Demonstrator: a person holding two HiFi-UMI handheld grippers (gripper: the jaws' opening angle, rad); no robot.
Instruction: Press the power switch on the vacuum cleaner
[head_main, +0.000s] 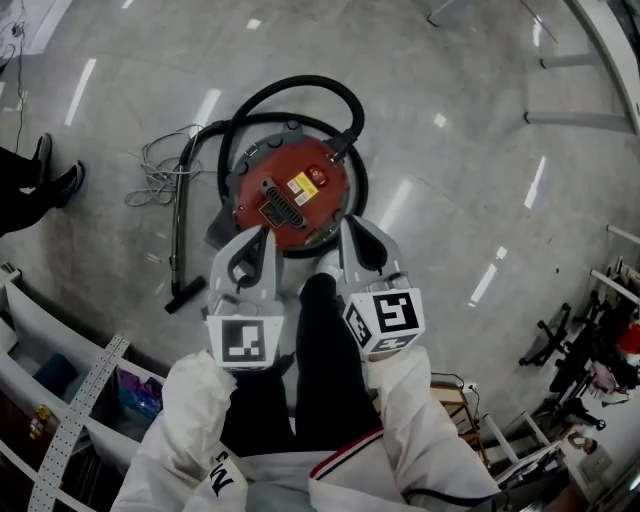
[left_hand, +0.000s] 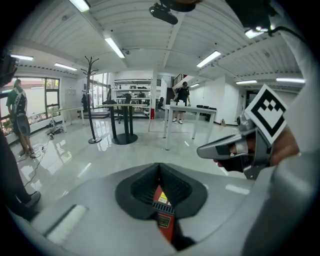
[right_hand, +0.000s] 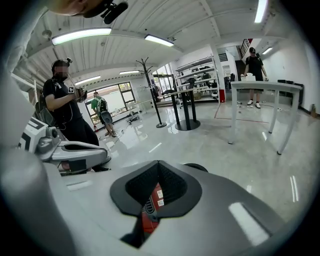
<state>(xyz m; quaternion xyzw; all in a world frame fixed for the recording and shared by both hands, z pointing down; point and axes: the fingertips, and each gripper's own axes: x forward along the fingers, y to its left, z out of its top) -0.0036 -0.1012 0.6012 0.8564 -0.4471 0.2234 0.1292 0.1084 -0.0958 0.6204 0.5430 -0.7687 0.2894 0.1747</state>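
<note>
polished floor (head_main: 450, 120), upright vacuum cleaner (head_main: 291, 192) lid-up, left claw (head_main: 263, 233) and right claw (head_main: 347, 223) closed

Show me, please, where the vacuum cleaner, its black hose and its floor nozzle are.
vacuum cleaner (head_main: 290, 200), head view, on the middle of its red lid.
black hose (head_main: 298, 84), head view, on the top of its loop.
floor nozzle (head_main: 186, 296), head view, on its black head.
</note>
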